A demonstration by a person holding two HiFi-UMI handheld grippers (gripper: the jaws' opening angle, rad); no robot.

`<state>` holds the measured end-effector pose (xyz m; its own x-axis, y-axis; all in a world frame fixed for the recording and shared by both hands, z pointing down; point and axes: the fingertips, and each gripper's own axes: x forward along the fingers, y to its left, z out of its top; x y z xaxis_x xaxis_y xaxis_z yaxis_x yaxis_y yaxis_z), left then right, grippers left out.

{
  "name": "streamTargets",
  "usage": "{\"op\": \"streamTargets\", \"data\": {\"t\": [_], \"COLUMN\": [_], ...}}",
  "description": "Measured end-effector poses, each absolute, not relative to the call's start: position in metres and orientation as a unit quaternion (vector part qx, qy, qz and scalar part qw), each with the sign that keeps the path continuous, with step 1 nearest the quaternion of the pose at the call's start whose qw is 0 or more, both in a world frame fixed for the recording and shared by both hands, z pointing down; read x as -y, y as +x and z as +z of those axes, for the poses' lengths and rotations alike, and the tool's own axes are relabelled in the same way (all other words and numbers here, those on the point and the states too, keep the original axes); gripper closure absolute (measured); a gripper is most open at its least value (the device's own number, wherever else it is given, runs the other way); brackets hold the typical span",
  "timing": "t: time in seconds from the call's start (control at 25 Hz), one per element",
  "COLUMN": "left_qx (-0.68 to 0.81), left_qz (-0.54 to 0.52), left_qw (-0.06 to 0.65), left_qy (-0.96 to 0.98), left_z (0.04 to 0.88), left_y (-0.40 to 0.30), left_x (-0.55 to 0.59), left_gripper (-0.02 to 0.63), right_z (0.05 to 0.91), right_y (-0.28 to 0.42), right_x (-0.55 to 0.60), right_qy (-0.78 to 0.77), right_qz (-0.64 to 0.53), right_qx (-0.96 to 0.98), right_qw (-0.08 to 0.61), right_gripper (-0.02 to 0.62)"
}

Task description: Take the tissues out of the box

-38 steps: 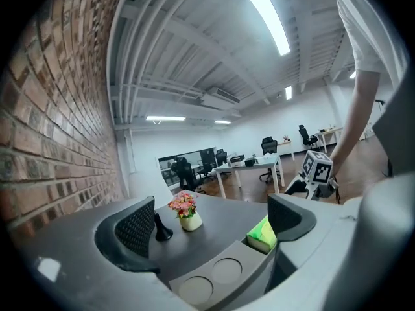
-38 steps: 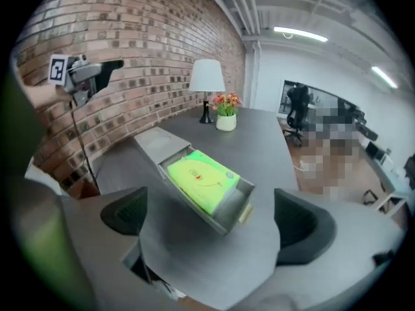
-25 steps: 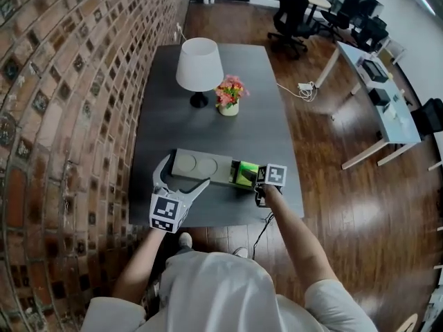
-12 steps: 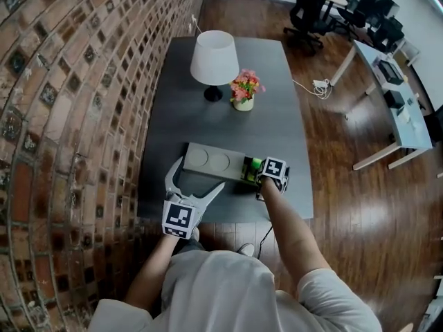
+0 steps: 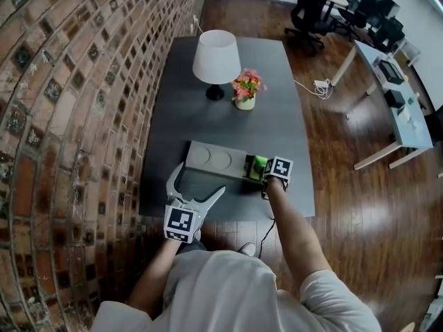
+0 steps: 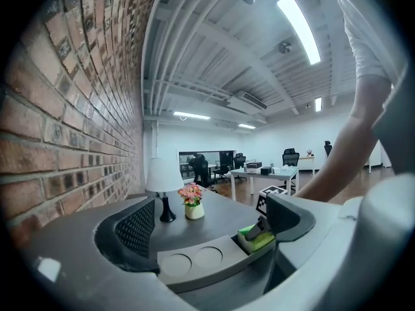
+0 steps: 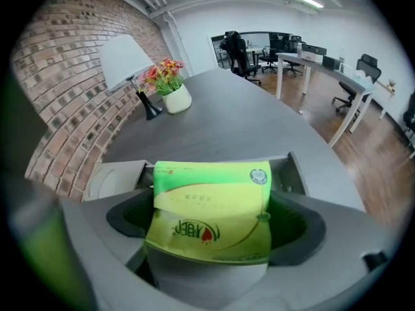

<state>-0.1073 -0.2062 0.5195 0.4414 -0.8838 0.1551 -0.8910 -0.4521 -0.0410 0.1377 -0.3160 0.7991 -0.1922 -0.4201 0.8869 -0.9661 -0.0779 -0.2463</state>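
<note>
A long grey box (image 5: 214,160) lies on the dark table (image 5: 277,123), with two round recesses on its lid and an open compartment at its right end. A green tissue pack (image 5: 258,166) stands in that compartment. My right gripper (image 5: 266,177) is at it, jaws closing. In the right gripper view the pack (image 7: 211,199) fills the gap of the gripper (image 7: 211,224), bent between both fingers (image 7: 298,225). My left gripper (image 5: 199,180) hovers open at the table's front edge, left of the box (image 6: 194,264), with nothing between its fingers.
A white lamp (image 5: 216,57) and a small flower pot (image 5: 244,92) stand further back on the table. A brick wall (image 5: 69,116) runs along the left. A cable (image 5: 266,230) hangs off the front edge. Desks and chairs (image 5: 387,81) stand on the wooden floor to the right.
The head view has shifted a little. The right gripper has stayed at the box's right end on the green pack. The left gripper has held its place near the front edge.
</note>
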Motion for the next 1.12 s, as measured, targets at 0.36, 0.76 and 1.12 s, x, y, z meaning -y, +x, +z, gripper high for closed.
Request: {"op": "streamTargets", "data": {"t": [0.36,0.76,1.12], "left_qx": [0.512,0.499,0.502], "left_qz": [0.06,0.043,0.024], "left_qw": [0.018,0.013,0.0], "left_qy": [0.857,0.865,0.865], "left_z": [0.517,0.503,0.485], "left_y": [-0.099,-0.09,-0.091], "left_x": [0.211,0.221,0.221], "left_gripper": [0.084,0.084,0.084], "right_z": [0.72,0.559,0.427], "right_y": [0.127,0.13,0.136], "right_x": [0.309,0.278,0.229], "right_qy": [0.551,0.545,0.575], "right_qz": [0.39,0.226,0.05], "right_qx": [0.724,0.807,0.809], "right_qw": [0.143,-0.036,-0.111], "right_gripper": [0.054,0.054,0.054]}}
